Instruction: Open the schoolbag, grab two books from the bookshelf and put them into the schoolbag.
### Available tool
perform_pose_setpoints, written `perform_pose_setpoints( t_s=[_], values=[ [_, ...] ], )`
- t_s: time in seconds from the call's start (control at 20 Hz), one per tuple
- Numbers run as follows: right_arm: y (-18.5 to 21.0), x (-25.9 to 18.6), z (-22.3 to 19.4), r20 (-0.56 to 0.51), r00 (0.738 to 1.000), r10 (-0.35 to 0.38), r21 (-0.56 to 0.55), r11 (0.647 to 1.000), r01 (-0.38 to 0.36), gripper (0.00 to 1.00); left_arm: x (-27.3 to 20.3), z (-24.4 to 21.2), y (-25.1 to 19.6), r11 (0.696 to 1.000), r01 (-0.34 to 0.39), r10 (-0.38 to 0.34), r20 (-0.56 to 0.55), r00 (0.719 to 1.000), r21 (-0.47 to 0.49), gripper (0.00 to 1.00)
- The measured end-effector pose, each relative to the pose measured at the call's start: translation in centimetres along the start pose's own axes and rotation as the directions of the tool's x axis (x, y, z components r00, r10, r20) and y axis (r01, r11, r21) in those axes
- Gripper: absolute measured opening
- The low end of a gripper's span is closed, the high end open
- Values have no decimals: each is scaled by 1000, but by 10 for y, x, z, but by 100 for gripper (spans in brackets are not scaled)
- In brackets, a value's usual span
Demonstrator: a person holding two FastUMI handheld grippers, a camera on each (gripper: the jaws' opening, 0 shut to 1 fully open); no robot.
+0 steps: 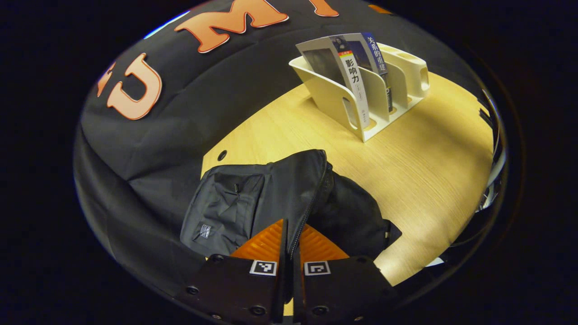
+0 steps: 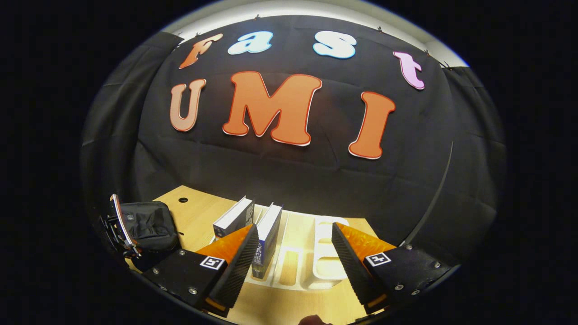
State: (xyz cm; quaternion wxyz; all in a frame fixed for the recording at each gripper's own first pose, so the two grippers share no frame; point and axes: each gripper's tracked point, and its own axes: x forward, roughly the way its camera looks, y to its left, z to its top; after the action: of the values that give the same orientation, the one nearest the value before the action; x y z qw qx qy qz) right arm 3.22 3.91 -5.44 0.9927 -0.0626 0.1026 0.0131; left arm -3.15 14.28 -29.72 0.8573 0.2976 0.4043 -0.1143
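The left hand-held gripper [image 1: 289, 243] is pinched shut on the zipper line of the black fabric schoolbag [image 1: 253, 203], its two fingers pressed together with the zipper track running up from between them. In the left gripper view the schoolbag lies slumped on the pale wooden counter [image 1: 420, 180] close to the counter edge that meets the black cloth wall, with a small round cable hole [image 1: 221, 155] in the counter just beyond it. Well apart from the bag, toward the far side of the counter, stands the cream plastic bookshelf [image 1: 361, 90] with upright dividers; two books lean in its slots, a white-spined book [image 1: 354, 85] nearest the bag and a blue-spined book [image 1: 377, 56] just behind it. The right hand-held gripper [image 2: 293, 253] hangs open above the bookshelf [image 2: 325, 266], fingers spread wide and touching nothing; in the right gripper view the blue-spined book [image 2: 266, 234] stands just beside its left finger, with the white-spined book [image 2: 235, 216] one slot further over. Further off in that view, near the counter's [image 2: 198, 212] corner, the schoolbag [image 2: 144, 225] sits with the left hand-held gripper [image 2: 118, 225] against it.
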Motion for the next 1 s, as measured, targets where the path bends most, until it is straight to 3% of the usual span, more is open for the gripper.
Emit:
perform_pose_setpoints(
  t_s=[0.2, 0.4, 0.75, 1.0],
  values=[
    [21, 17, 11, -52, 998, -18, -3, 1000, 18, 97, -13, 6, 16, 986, 162, -162, -4, 987, -44, 6],
    [39, 37, 17, -122, 992, -28, -51, 998, 22, 97, -23, 19, 41, 961, 266, -265, 18, 964, -81, 6],
    [70, 79, 33, -228, 974, -1, -58, 998, -13, 98, -40, 35, 75, 914, 393, -395, -1, 919, -97, 6],
    [94, 107, 23, -357, 931, 71, 48, 997, -58, 97, -47, 46, 97, 883, 456, -461, -23, 887, -112, 6]
  ],
)
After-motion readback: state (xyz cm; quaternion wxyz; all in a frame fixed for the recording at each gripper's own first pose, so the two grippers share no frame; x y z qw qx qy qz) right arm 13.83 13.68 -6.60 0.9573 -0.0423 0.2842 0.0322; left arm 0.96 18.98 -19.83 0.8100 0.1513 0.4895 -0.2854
